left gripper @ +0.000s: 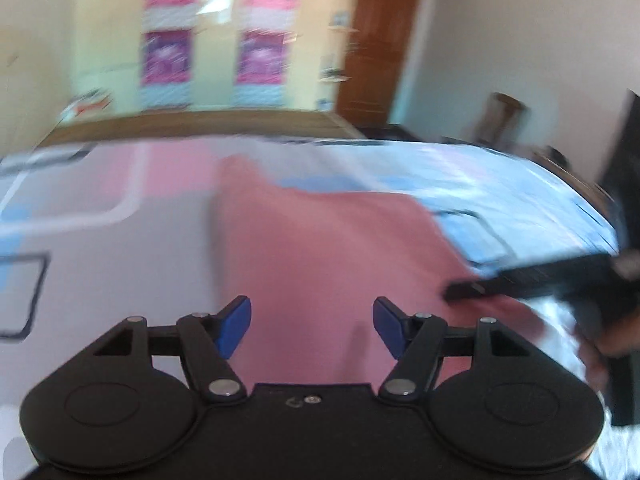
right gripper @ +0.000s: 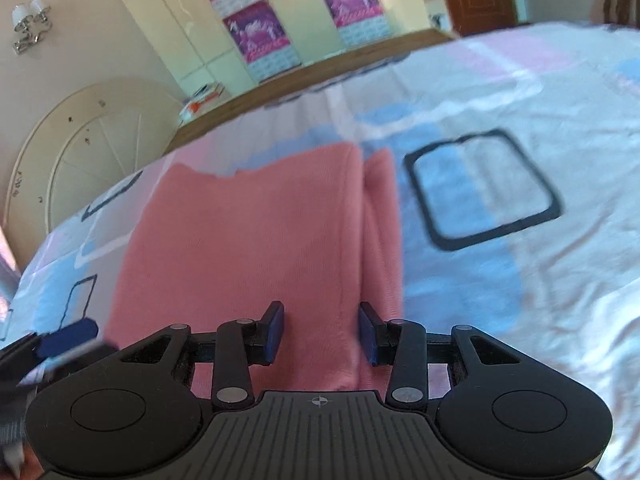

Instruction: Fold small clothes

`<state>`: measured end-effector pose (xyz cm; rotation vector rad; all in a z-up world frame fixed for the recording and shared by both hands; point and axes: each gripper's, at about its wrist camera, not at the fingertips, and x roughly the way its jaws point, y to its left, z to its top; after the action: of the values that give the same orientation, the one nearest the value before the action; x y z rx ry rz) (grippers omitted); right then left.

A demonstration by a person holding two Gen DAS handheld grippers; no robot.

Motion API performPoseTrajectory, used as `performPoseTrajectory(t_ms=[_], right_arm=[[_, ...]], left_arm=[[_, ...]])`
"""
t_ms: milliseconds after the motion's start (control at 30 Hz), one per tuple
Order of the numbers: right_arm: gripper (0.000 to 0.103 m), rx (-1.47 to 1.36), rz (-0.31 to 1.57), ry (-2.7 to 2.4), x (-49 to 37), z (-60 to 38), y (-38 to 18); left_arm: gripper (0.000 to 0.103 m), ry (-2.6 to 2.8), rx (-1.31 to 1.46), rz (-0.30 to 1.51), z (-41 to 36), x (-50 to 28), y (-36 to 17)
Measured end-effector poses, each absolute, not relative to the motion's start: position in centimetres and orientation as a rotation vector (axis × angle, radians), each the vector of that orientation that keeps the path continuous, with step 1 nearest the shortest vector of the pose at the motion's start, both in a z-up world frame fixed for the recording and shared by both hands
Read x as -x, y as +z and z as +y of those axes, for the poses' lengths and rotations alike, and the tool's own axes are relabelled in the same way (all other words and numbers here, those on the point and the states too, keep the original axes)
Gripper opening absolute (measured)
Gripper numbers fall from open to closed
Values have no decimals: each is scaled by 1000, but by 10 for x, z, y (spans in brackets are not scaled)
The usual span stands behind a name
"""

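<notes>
**Both released over the pink garment**

Left hand-held gripper (left gripper: 311, 326) levelled low above the pink garment (left gripper: 320, 256) – jaws spread, nothing held. Right hand-held gripper (right gripper: 321, 332) likewise parted, straddling a lengthwise fold. Garment (right gripper: 256, 236) flat on the bed (right gripper: 560, 280).

light: bright, even daylight | left view: heavy motion blur | edges: fisheye-bent | source: perhaps window

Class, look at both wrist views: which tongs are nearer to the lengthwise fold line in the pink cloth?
Right. The right tongs hang open almost straddling the fold line in the pink cloth. The left tongs, also open, hover over plain cloth farther left.
</notes>
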<state>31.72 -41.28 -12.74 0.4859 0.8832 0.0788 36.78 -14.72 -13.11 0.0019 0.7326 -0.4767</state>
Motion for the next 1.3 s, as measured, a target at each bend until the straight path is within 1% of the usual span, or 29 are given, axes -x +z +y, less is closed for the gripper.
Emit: performPoseTrajectory(t_ms=[33,67,100,167,200,333,467,533,567,600,633,700,767,867,1033,1067,1233,1267,1300], right_arm=[[40,-484,899,87,-320,-410,-130],[33,-471,915,87,-322,-406,-133],[13,-453,918,86,-323,-404,-134],[12,-448,908,93,-323,-407,-133],[11,-415,884,89,-319,-406,-126],[11,-293,802,41,-299,-408,-104],[11,-272,867,4,-291,-415,-125],[12,-275,860,-3,-286,-414,-128],[14,-300,858,3,-284,-416,-127],[19,-326,861,7,-286,-418,-125],[22,-348,857,10,-286,-421,-121],[29,-365,825,16,-287,-428,-111],[33,-397,808,20,-293,-436,-104],[34,-445,809,11,-312,-444,-104],[35,-490,817,-4,-353,-450,-112],[36,-491,825,-3,-361,-450,-114],[35,-496,863,-3,-393,-451,-132],[31,-502,859,-2,-396,-451,-134],[18,-501,852,5,-397,-451,-135]], left_arm=[[66,-449,22,750,-141,-376,-135],[69,-436,55,772,-136,-384,-138],[71,-435,84,789,-133,-392,-142],[71,-428,107,798,-131,-397,-143],[69,-429,114,799,-133,-399,-143],[69,-464,138,804,-147,-399,-143],[72,-466,108,819,-157,-394,-153],[73,-453,116,848,-154,-396,-159],[73,-452,139,863,-150,-395,-159],[73,-452,156,870,-146,-396,-157],[72,-450,163,868,-143,-397,-154],[71,-449,173,837,-139,-397,-143],[71,-457,173,825,-139,-403,-136],[71,-461,178,831,-145,-422,-132],[71,-431,195,853,-158,-459,-140],[72,-424,195,855,-160,-463,-143],[72,-390,199,856,-160,-480,-155],[73,-384,203,855,-158,-482,-158],[73,-378,206,853,-157,-482,-160]])
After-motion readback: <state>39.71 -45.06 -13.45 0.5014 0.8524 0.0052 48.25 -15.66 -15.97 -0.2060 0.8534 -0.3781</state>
